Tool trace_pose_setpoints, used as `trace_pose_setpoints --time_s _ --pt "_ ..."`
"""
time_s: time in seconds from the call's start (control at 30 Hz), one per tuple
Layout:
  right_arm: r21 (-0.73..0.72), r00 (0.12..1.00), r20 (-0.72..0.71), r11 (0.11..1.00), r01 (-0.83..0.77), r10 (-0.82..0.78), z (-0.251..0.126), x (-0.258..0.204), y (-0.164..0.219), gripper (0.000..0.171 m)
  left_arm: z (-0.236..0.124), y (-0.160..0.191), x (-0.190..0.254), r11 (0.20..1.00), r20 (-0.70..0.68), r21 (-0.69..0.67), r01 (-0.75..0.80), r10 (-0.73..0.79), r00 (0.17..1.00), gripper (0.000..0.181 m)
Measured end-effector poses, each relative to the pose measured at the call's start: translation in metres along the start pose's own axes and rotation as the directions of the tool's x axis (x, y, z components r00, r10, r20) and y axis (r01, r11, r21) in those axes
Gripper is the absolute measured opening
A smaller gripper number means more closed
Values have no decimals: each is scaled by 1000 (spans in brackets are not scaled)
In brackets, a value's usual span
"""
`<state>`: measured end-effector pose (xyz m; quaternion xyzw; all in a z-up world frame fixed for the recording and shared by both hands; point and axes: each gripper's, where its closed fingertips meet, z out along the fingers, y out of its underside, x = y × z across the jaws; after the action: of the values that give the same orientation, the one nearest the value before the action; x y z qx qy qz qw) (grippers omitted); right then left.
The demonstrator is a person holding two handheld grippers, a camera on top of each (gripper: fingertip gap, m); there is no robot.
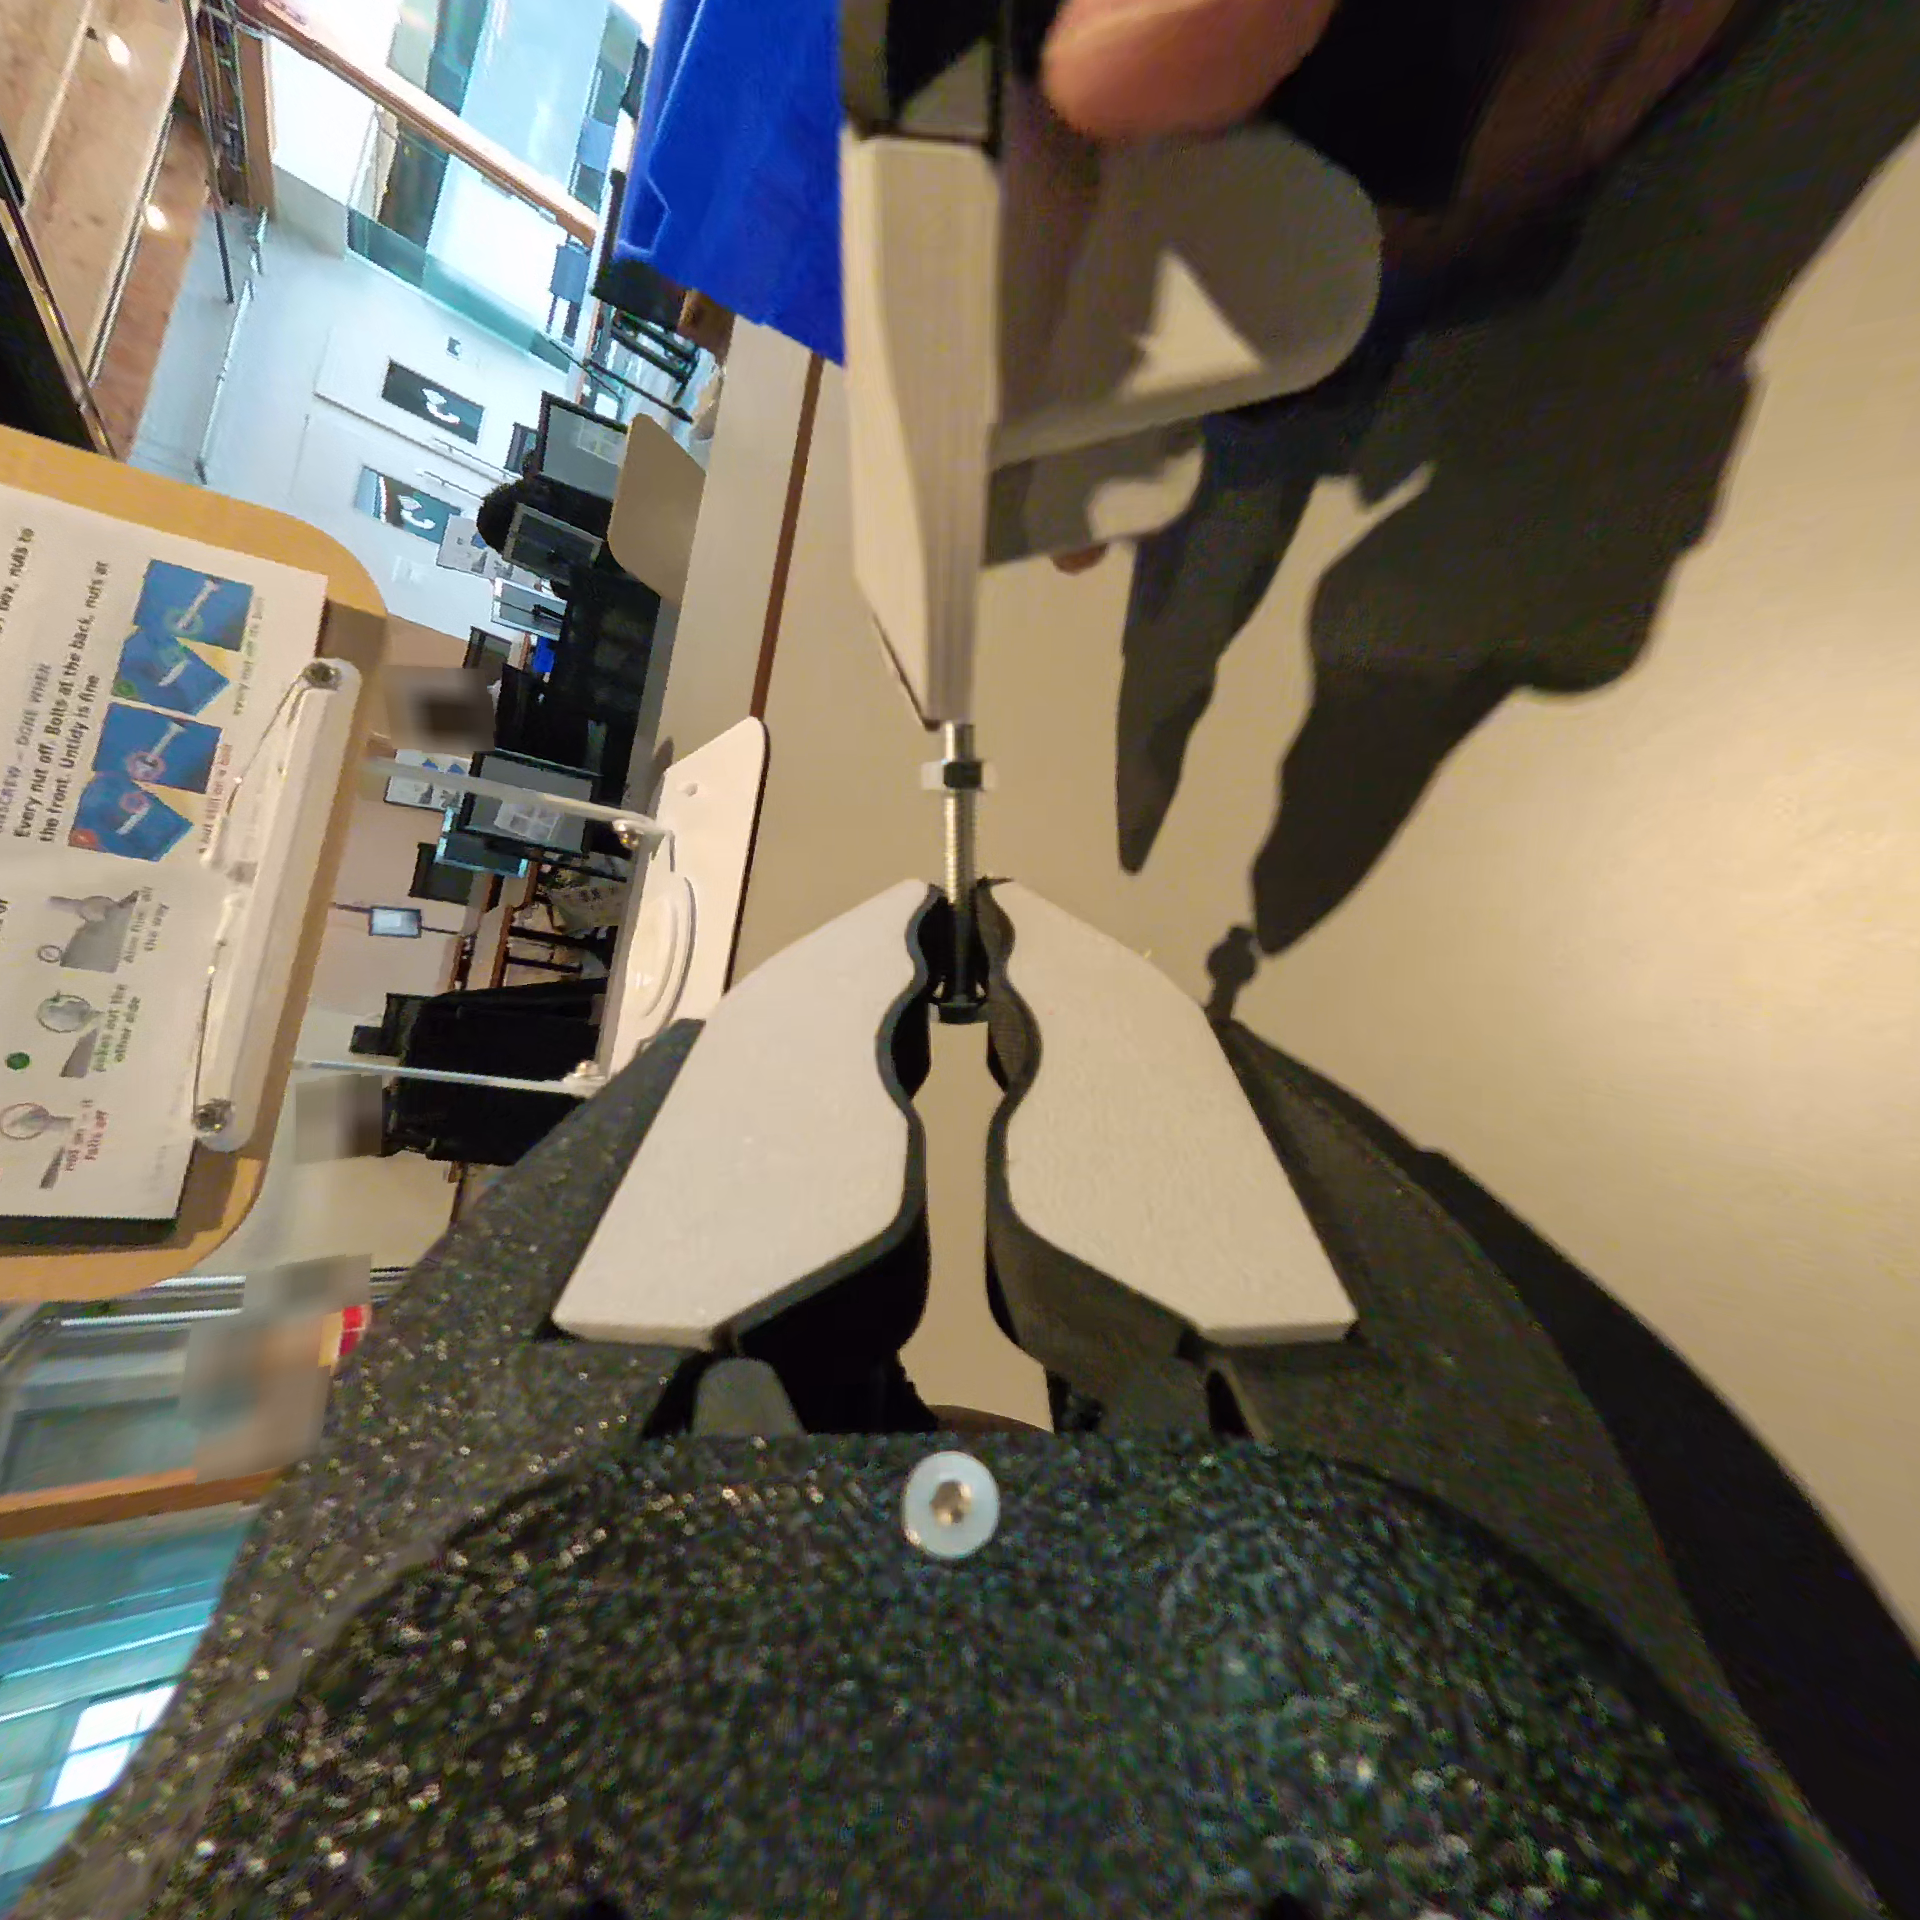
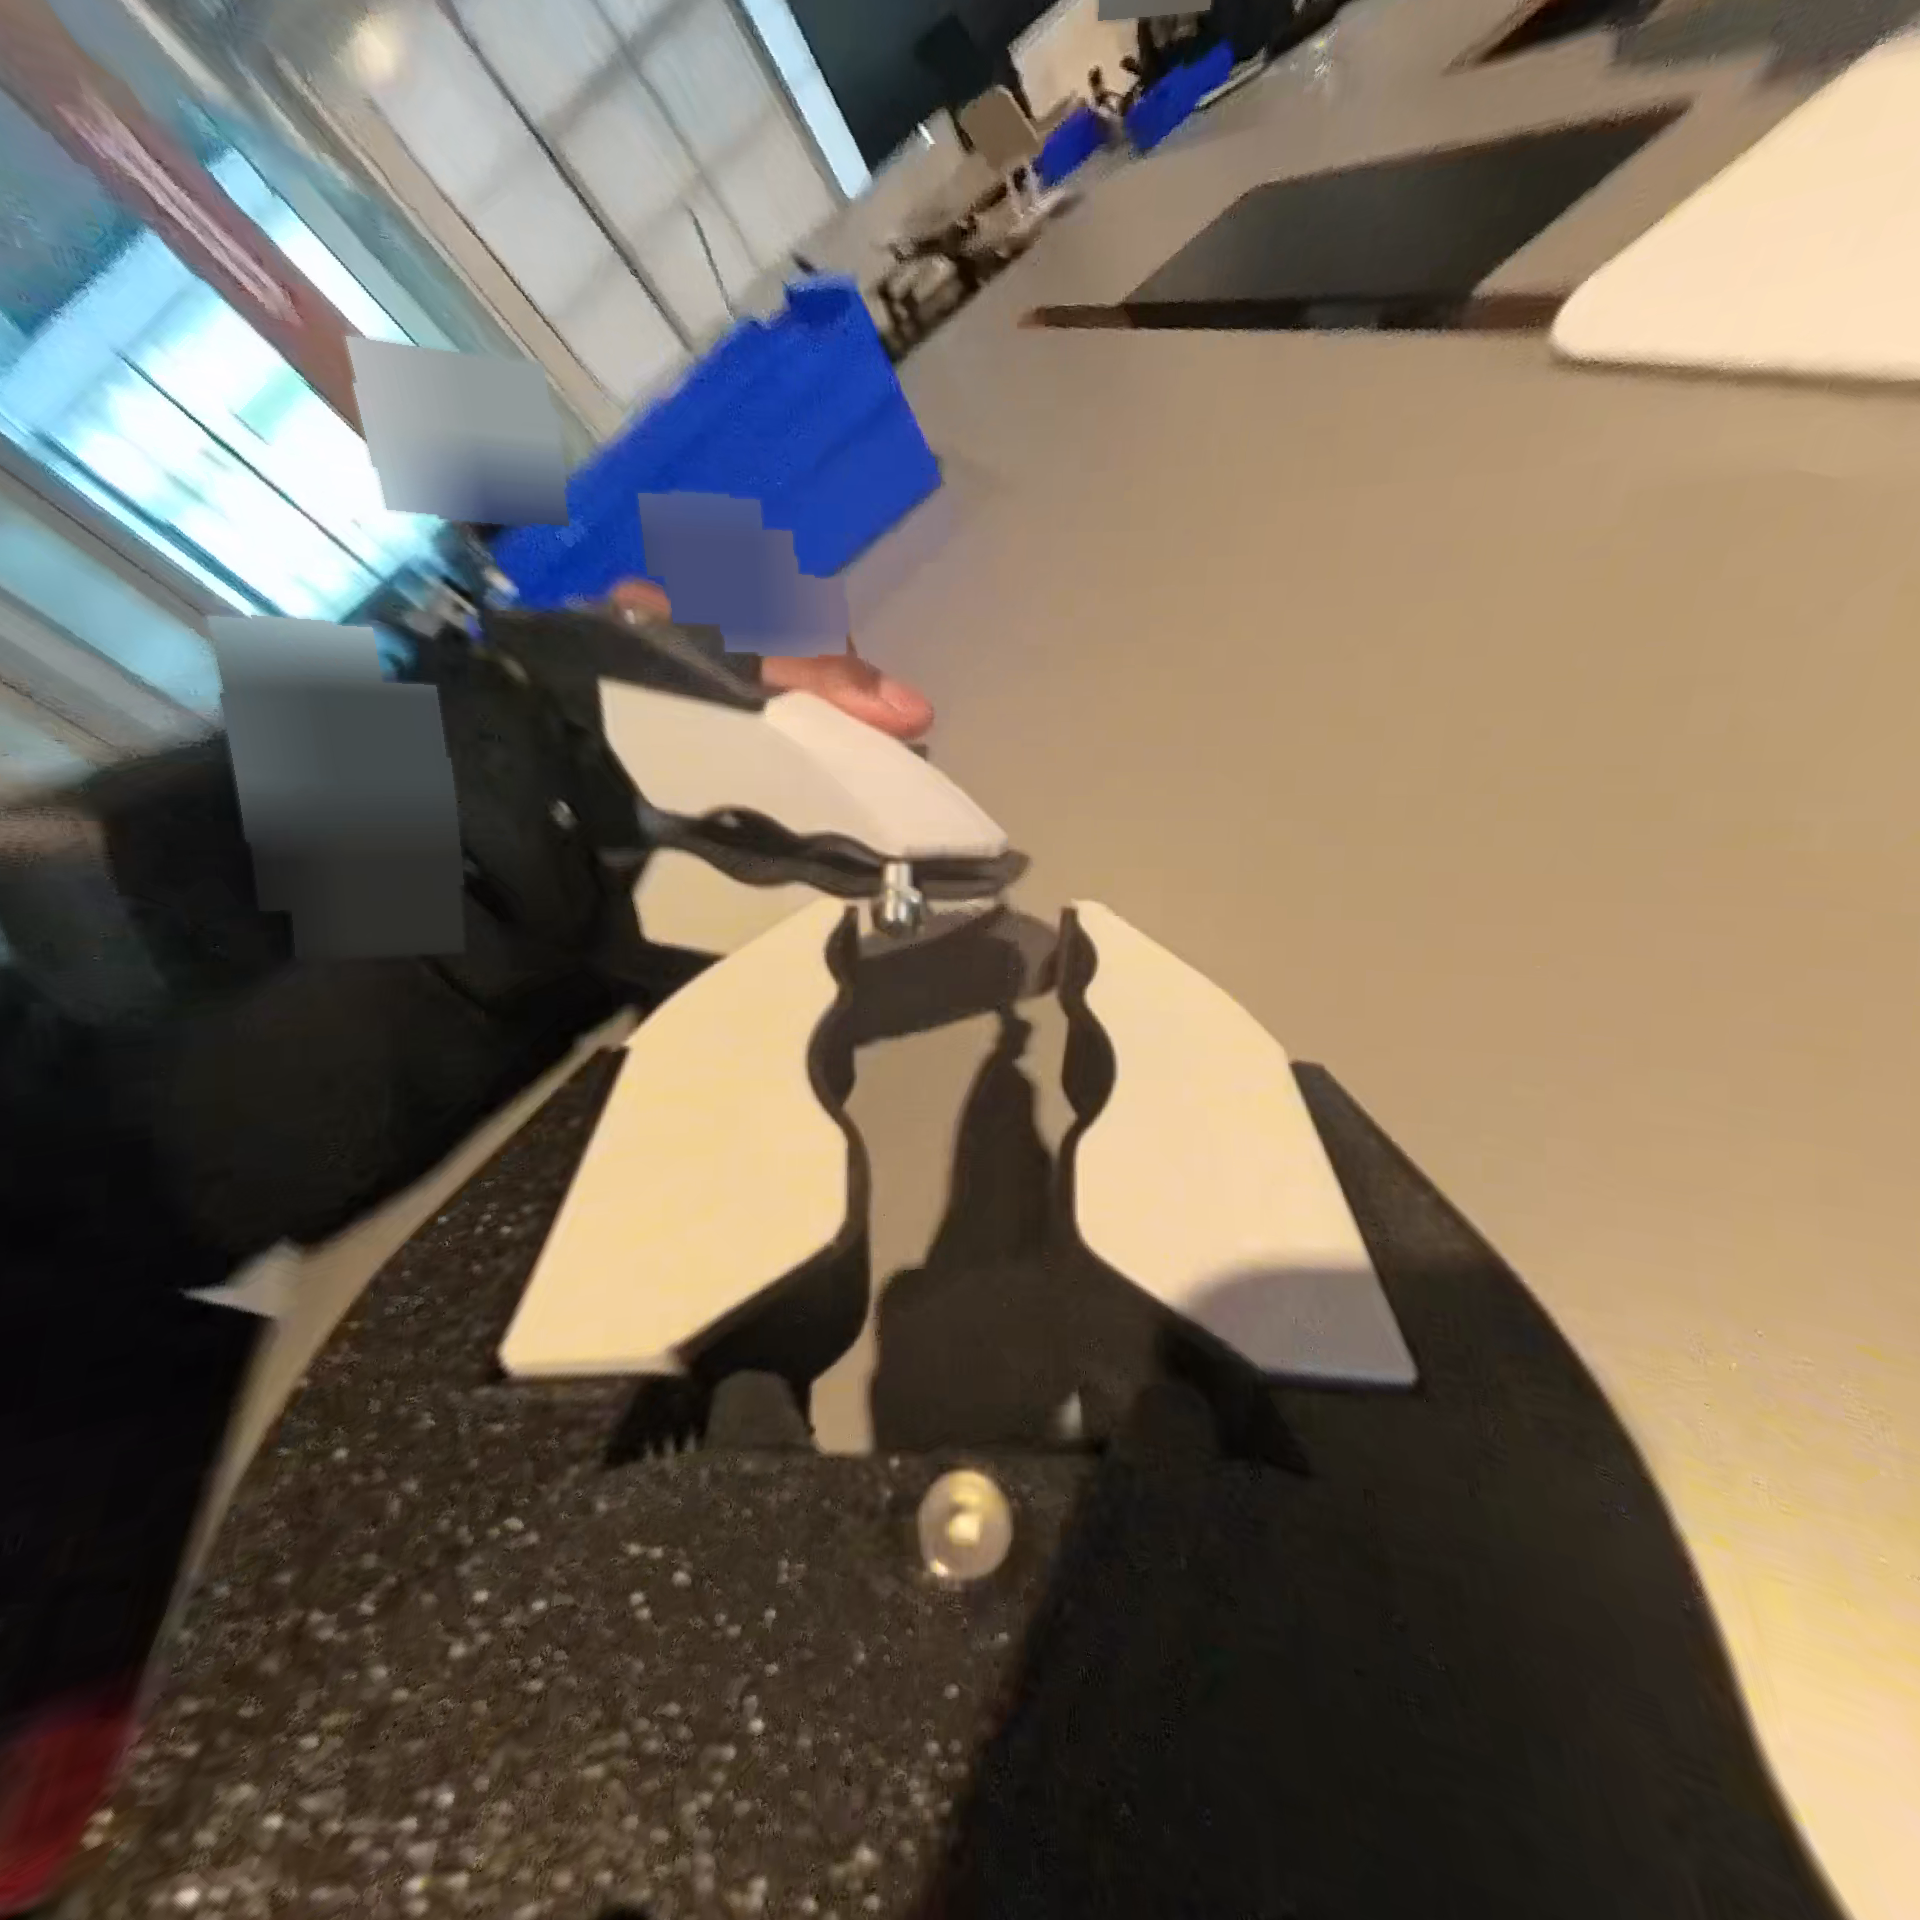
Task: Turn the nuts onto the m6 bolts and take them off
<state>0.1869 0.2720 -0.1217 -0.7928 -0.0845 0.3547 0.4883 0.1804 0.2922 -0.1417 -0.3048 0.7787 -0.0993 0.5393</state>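
My left gripper point(image 1: 961, 896) is shut on a silver M6 bolt point(image 1: 957, 842), gripped near its head, with the threaded shank pointing away from the camera. A hex nut point(image 1: 958, 774) sits on the thread near the far end. One white finger point(image 1: 909, 468) of my right gripper comes in from above, and its tip touches the bolt's end. In the right wrist view my right gripper point(image 2: 961, 916) is open, and the bolt's end with the nut point(image 2: 898, 910) is beside its left fingertip. The left gripper point(image 2: 935, 862) lies crosswise just beyond.
The beige table point(image 1: 1558, 935) lies under both grippers. A blue bin point(image 2: 758, 436) stands at the back. A wooden board with an instruction sheet point(image 1: 125, 831) and a white stand point(image 1: 717, 831) are to the left. A dark mat point(image 2: 1382, 239) and a white board point(image 2: 1766, 270) lie far right. Less than 4 cm separates the two grippers' tips.
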Motion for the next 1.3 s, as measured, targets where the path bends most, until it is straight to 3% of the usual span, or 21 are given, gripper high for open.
trace_pose_setpoints --time_s 0.27,0.4,0.5,0.63,0.73,0.8,0.9,1.07,1.3 --pt "-108 859 -113 866 489 -499 5 -13 6 35 0 -1 5 1000 -37 10 7 -7 999 5" --pt "-166 811 -147 822 545 -567 11 -10 12 28 0 -3 7 1000 -46 19 12 -11 999 5" --pt "-154 812 -157 826 542 -562 13 -12 10 13 0 -4 8 1000 -51 26 15 -13 999 5" --pt "-146 910 -136 917 372 -391 14 -11 11 11 1 -2 7 1000 -38 8 -4 4 999 5" --pt "-96 998 -55 995 -18 13 15 -10 13 11 2 0 6 998 -11 -27 -62 62 998 5" --pt "-53 974 33 973 -224 226 14 -11 11 12 3 0 4 995 7 -44 -84 85 996 5" --pt "-33 942 105 948 -317 318 14 -12 9 16 3 -1 4 997 9 -30 -65 65 998 5" --pt "-75 999 -32 997 16 -19 10 -4 11 47 0 -1 -2 1000 15 -1 -2 2 1000 5" --pt "-108 911 -124 918 381 -392 8 -7 7 40 1 0 2 1000 -12 -1 4 -4 1000 5"
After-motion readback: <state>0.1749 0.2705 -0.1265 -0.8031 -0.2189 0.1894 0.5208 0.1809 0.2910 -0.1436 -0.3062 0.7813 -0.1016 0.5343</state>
